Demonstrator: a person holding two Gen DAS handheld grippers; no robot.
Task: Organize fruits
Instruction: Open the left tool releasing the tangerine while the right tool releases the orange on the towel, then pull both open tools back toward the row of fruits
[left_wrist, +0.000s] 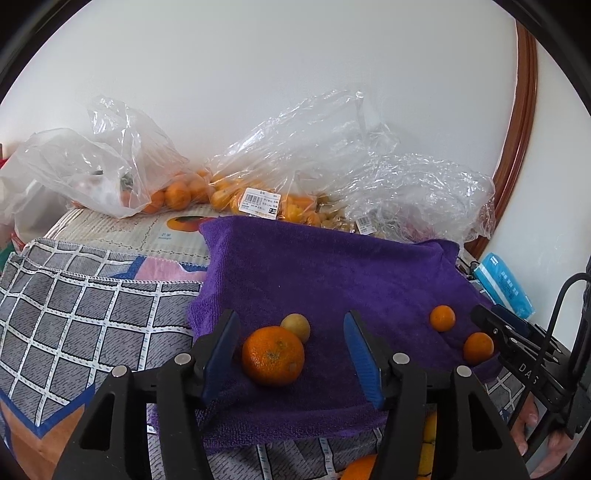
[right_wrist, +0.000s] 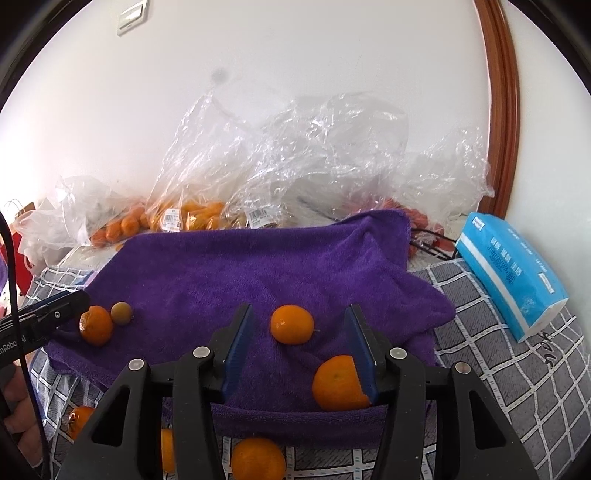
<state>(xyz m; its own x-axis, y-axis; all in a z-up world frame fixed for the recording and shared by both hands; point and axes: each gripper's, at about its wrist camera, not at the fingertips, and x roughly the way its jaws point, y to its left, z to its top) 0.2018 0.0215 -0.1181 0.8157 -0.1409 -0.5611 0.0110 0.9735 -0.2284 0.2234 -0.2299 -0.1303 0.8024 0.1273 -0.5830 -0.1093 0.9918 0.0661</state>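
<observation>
Two barcode stickers show on the clear fruit bags behind the purple towel; their print is too small to read. "DAS" is legible on the right gripper, whose jaws stand apart with nothing gripped. Left gripper is likewise parted, a large orange lying loose on the towel between its blue pads, a small yellowish fruit touching it.

Plastic bags behind open towel

Three mandarins and one small yellowish fruit lie loose on the purple towel; more sit bagged behind.
</observation>
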